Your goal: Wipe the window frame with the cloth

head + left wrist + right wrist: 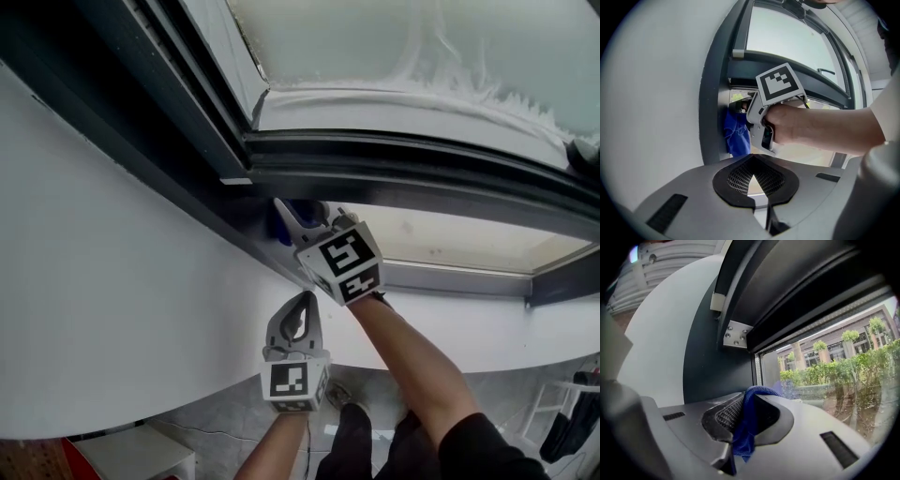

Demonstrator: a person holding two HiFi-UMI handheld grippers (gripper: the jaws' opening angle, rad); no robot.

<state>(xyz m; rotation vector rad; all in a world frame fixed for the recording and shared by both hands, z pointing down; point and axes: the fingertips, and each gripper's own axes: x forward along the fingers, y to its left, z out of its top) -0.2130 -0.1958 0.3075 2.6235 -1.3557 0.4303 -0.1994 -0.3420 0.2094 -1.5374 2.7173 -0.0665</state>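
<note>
Currently cloth (744,425) pinched in R gripper (751,399), at window frame (712,366); L gripper (752,161) closed.

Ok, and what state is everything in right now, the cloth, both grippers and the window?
blue cloth: bunched, clamped between jaws, up at the frame's inner corner.
right gripper: shut on the blue cloth.
left gripper: shut, empty, held lower, off the frame.
window frame: dark; clean or dirty, cannot tell.
upper pane: smeared white.
</note>
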